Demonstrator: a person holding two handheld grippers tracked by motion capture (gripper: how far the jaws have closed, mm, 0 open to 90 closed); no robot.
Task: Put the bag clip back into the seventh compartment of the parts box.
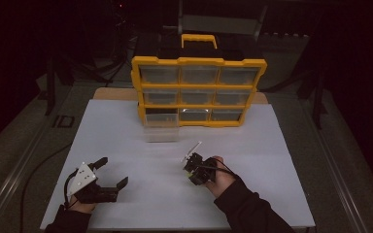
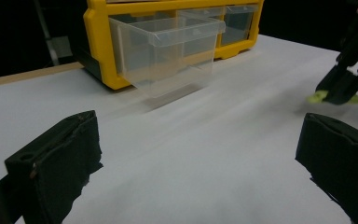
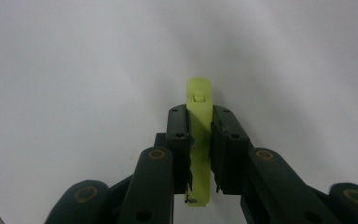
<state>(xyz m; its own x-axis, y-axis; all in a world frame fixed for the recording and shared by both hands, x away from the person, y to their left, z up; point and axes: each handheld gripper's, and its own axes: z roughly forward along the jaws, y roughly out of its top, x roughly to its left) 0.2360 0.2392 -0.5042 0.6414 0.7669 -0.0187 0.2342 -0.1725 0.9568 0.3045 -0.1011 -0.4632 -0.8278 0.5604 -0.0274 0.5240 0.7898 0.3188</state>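
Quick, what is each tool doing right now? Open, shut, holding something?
Left tool: open, holding nothing, above the white table.
Right tool: shut on a small yellow-green plastic piece.

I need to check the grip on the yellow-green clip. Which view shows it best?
The right gripper view: the yellow-green clip is close up, pinched between the right tool's jaws. In the left gripper view it's a small sliver.

I see a smooth, glossy yellow-green plastic clip (image 3: 199,135), a clear glossy plastic drawer (image 2: 168,53) in a yellow plastic organizer (image 1: 198,61), and a matt white desk (image 1: 126,126) with matt black claw pads (image 2: 60,163).
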